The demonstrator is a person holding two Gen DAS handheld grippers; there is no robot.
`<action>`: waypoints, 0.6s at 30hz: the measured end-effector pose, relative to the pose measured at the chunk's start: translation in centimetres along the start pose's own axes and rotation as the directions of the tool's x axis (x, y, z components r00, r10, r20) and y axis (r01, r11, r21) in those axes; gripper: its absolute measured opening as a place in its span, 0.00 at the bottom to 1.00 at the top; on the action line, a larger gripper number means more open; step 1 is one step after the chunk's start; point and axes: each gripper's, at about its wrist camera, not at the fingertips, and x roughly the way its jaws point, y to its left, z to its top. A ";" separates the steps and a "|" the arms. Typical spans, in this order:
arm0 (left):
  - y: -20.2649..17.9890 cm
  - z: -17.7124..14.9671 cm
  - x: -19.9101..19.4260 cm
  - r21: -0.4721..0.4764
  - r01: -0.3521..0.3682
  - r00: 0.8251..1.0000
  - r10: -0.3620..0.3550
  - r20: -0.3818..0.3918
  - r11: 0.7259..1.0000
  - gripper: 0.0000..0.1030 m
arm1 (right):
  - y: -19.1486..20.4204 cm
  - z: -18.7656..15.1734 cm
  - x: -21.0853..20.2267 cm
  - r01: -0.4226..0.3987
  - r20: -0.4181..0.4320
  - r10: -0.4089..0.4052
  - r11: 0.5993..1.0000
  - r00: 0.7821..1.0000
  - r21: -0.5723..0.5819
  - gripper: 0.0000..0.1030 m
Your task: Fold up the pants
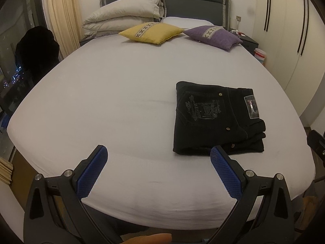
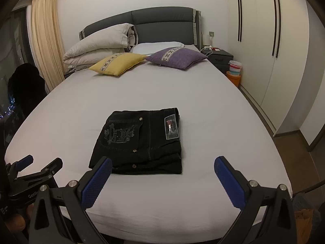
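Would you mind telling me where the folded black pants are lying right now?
The pants lie folded on the white bed near its foot edge, just beyond the open right gripper, well short of the yellow cushion.

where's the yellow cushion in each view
Left wrist view: yellow cushion lies upper centre, at the head of the bed.
Right wrist view: yellow cushion lies upper left of centre.
Shared landmark: the purple cushion lies just to its right in both.
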 end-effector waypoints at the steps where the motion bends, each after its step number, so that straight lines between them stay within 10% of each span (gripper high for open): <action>1: 0.0 0.0 0.0 -0.001 0.000 1.000 0.000 -0.001 1.000 1.00 | 0.0 -0.1 0.1 -0.001 -0.004 0.001 1.000 1.000 -0.001 1.00; 18: -0.1 -0.5 0.6 -0.004 0.003 1.000 -0.003 -0.021 1.000 1.00 | 0.7 -0.7 0.7 -0.004 -0.041 0.003 1.000 0.999 -0.011 1.00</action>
